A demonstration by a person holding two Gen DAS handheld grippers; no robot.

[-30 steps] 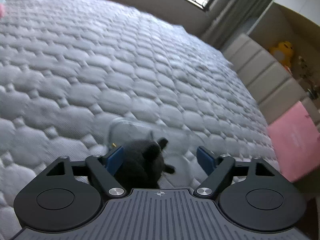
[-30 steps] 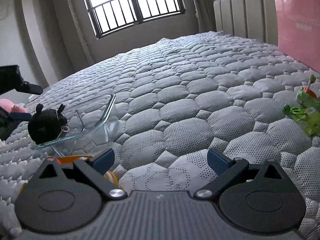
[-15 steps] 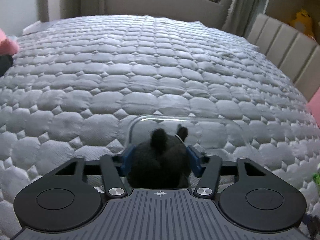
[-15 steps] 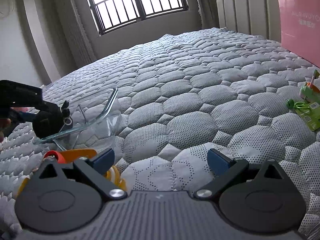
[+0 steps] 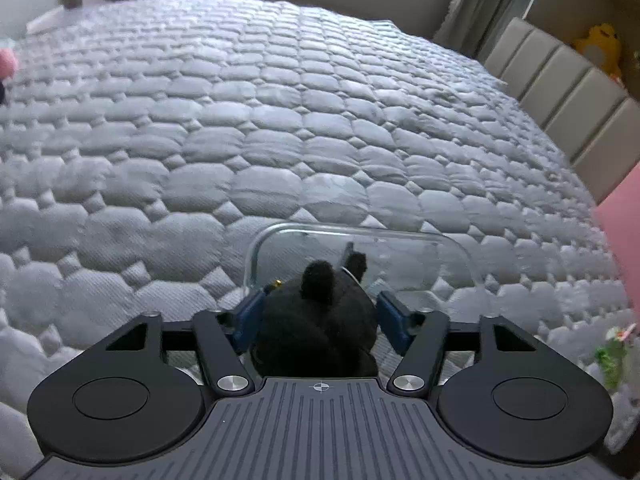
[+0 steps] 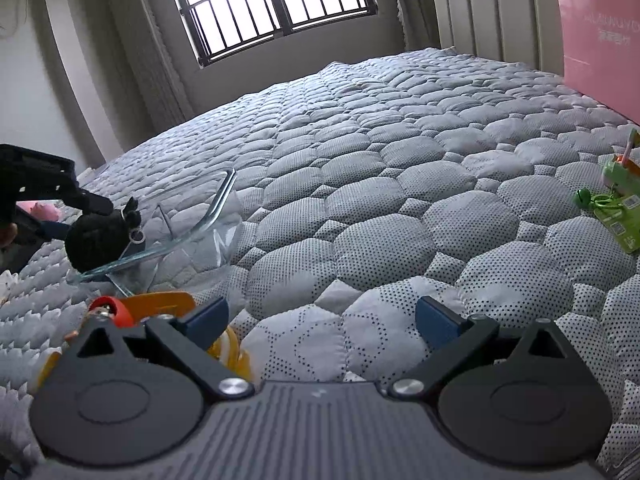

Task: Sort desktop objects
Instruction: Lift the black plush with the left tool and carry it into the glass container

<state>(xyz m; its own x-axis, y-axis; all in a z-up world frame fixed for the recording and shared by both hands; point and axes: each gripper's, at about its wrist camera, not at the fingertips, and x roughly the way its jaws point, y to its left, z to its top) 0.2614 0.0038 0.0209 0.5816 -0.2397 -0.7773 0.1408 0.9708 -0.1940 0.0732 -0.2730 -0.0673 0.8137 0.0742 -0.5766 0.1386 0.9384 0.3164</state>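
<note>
My left gripper (image 5: pixel 320 314) is shut on a black plush toy (image 5: pixel 318 320) with two ears and a small ring, and holds it at the near rim of a clear glass dish (image 5: pixel 360 236) on the grey quilted bed. The right wrist view shows the same toy (image 6: pixel 100 236) at the dish's left end (image 6: pixel 192 224), with the left gripper (image 6: pixel 86 210) on it. My right gripper (image 6: pixel 320 314) is open and empty, low over the quilt. An orange and red object (image 6: pixel 152 306) lies just beyond its left finger.
A green packaged item (image 6: pixel 616 208) lies on the quilt at the right; it also shows blurred in the left wrist view (image 5: pixel 612 356). A pink bag (image 6: pixel 600 32) leans on the padded headboard (image 6: pixel 496 12). A pink toy (image 6: pixel 44 211) lies behind the left gripper.
My left gripper has closed on the black plush toy and swung round to face along the glass dish. The right gripper has stayed open and dropped slightly lower.
</note>
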